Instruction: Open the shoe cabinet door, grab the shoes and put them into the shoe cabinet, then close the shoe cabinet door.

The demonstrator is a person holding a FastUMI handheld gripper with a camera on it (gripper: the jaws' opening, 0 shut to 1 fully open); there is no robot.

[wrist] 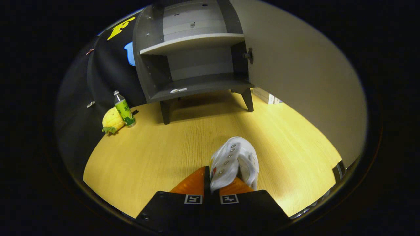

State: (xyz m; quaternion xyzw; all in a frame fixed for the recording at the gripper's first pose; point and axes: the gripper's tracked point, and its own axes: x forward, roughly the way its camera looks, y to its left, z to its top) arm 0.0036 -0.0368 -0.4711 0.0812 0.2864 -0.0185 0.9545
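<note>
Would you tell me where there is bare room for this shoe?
The gripper is shut on the white shoe. Both cabinet shelves look bare, save a small white item at the lower shelf's front. The floor ahead is free. Crowded: the bottle and pineapple toy by the wall.

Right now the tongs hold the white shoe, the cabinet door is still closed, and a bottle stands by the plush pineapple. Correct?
Not quite: the cabinet door is open, as the gripper view shows. The tongs hold the white shoe, and the bottle stands by the plush pineapple.
</note>
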